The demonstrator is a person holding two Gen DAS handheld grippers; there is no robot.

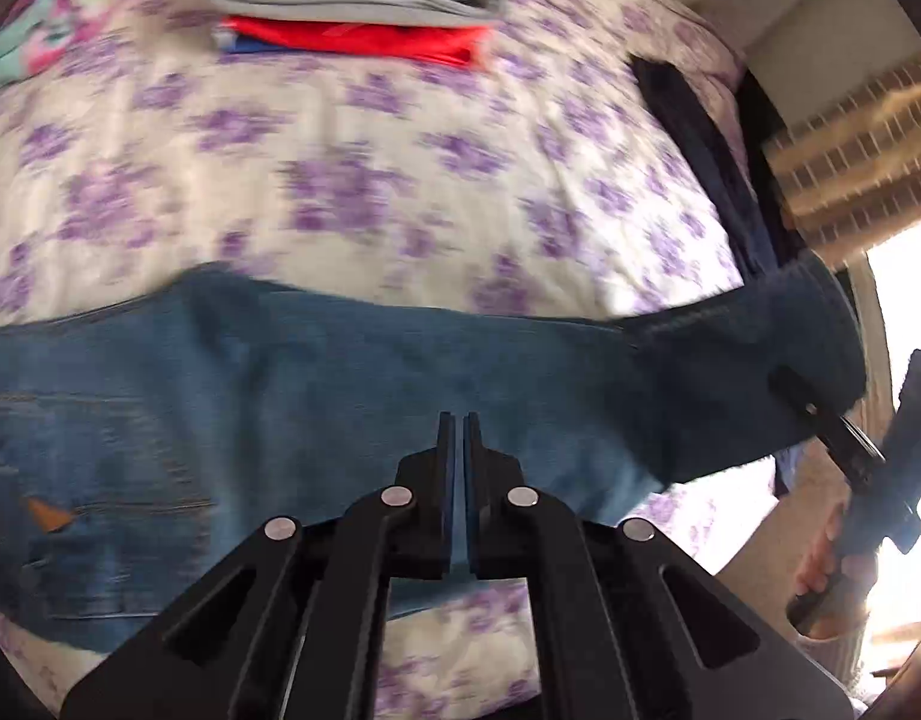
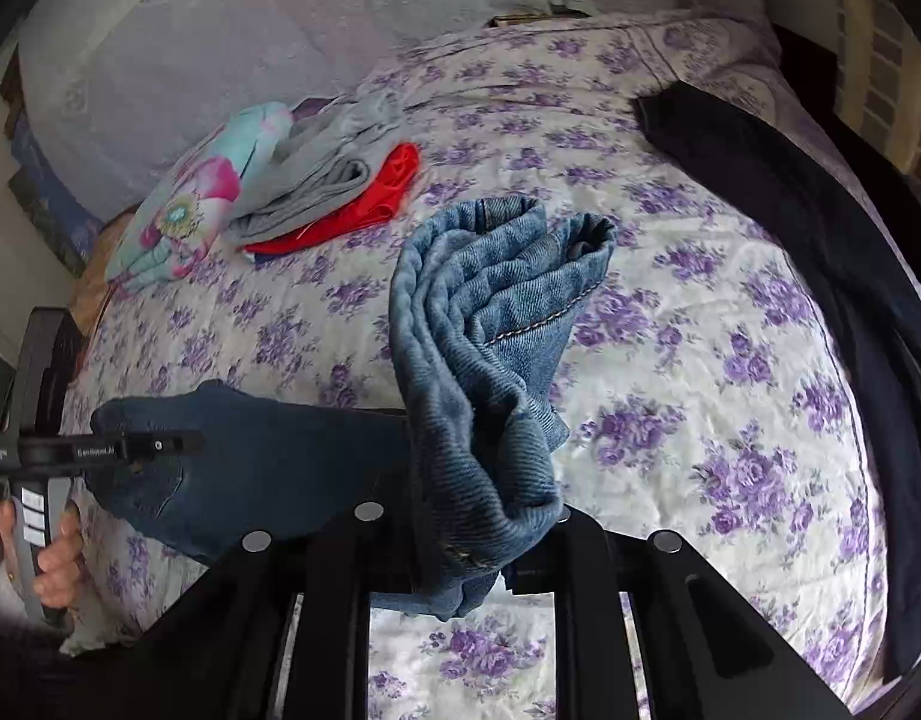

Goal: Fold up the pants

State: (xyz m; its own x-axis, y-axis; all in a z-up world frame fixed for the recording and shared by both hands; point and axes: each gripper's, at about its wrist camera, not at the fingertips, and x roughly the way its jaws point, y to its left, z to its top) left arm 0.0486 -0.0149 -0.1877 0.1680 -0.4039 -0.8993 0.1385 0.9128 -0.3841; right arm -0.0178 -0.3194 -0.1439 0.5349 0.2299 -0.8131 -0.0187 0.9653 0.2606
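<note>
The right gripper (image 2: 460, 564) is clenched on a thick bunch of the blue jeans (image 2: 490, 324), whose hems and folded legs drape up over its fingers, hiding the tips. The denim is mid-blue and faded, with tan stitching along a seam and a rolled cuff at the far end. The left gripper (image 1: 458, 438) has its fingers pressed together with nothing seen between them, hovering over the jeans (image 1: 316, 372), which lie stretched across the near part of the bed (image 1: 340, 192); a small orange patch shows by a pocket. In the right wrist view the left gripper (image 2: 184, 443) sits at the bed's left edge, a hand (image 2: 58, 564) round its grip; its side reads roughly "GenRobot.AI". A dark navy garment (image 2: 820, 228) lies along the right edge of the bed. Toward the far left corner sit a folded grey garment (image 2: 322, 180), a red one (image 2: 388, 198) under it, and a flowered turquoise-and-pink piece (image 2: 196, 204). The bedspread is white with purple flowers.
</note>
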